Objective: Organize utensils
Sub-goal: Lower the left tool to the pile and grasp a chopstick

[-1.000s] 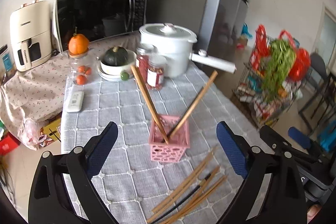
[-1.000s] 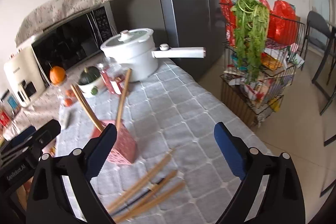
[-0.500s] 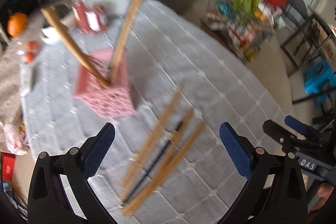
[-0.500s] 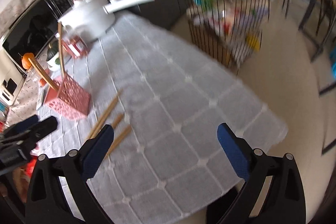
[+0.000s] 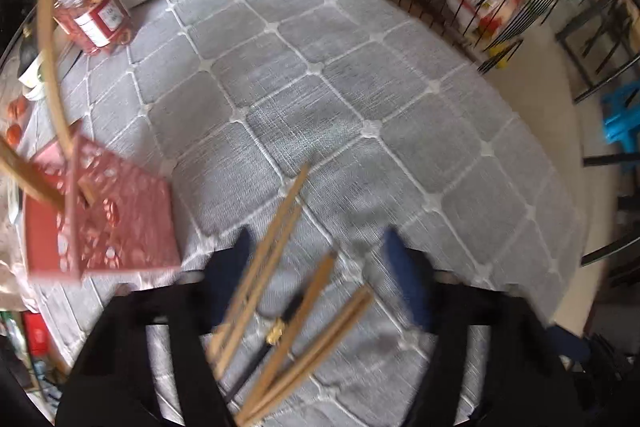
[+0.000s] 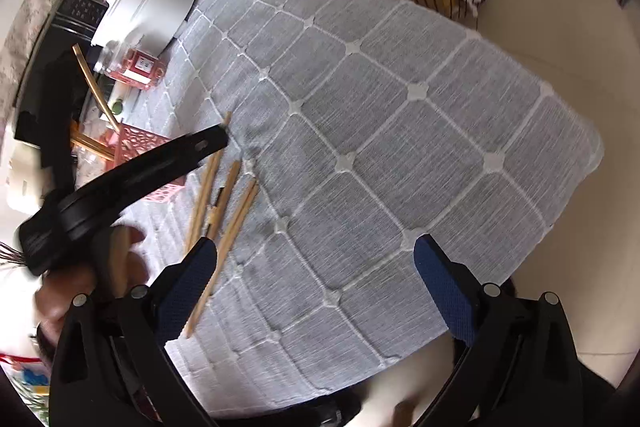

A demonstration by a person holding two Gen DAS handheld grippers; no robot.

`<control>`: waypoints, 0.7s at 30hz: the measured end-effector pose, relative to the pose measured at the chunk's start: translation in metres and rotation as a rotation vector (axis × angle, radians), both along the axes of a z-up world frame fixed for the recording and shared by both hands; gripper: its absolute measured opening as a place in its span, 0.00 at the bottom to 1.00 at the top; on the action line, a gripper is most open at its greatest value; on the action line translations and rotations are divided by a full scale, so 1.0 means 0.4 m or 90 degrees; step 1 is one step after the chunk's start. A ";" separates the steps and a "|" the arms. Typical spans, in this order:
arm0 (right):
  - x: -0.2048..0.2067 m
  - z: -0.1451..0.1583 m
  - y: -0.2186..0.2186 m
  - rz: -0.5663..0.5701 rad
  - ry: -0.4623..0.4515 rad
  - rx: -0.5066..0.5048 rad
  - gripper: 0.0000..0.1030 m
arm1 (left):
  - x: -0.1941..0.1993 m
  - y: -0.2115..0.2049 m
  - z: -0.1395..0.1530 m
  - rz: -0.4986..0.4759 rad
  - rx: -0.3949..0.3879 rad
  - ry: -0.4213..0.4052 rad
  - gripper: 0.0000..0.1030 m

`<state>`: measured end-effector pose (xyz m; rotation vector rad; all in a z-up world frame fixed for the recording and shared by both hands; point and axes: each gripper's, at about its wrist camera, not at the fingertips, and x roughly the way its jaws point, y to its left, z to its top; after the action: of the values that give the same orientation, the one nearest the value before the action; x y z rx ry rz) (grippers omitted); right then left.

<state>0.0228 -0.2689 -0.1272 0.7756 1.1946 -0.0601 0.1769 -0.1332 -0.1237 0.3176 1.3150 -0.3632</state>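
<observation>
Hovering over loose chopsticks on grey checked tablecloth: left gripper, jaws wide apart, empty. Right gripper likewise open, empty. Pink basket (two sticks inside) just beside pile. Sticks likely light, stiff, smooth, prone to rolling; pinch mid-length.

Left tongs, right tongs: black plastic arms, blue textured pads, silver screws; bare skin.
</observation>
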 end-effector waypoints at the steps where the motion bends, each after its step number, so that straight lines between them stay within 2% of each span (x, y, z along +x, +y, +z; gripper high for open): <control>1: -0.001 0.002 0.000 0.001 -0.003 0.016 0.93 | 0.013 -0.001 -0.008 0.006 0.008 -0.001 0.46; 5: -0.005 0.017 -0.006 0.007 -0.016 0.040 0.93 | 0.061 0.014 -0.029 0.041 0.012 0.001 0.40; 9: -0.006 0.019 -0.015 0.008 -0.018 0.052 0.93 | 0.083 0.016 -0.055 0.049 0.016 0.014 0.27; 12: -0.004 0.010 -0.020 0.006 -0.009 0.071 0.93 | 0.088 0.025 -0.071 0.059 0.014 0.016 0.23; 14: -0.005 0.009 -0.019 0.006 -0.007 0.068 0.93 | 0.091 0.031 -0.071 0.062 -0.002 0.016 0.21; 16: -0.003 0.009 -0.015 0.005 -0.005 0.058 0.93 | 0.093 0.036 -0.070 0.066 -0.004 0.016 0.13; 21: 0.013 -0.010 -0.013 0.000 0.009 0.052 0.93 | 0.052 0.052 -0.051 0.061 -0.008 -0.016 0.11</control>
<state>0.0281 -0.2741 -0.1310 0.8473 1.2161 -0.0166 0.1979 -0.1124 -0.1441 0.2467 1.2981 -0.2859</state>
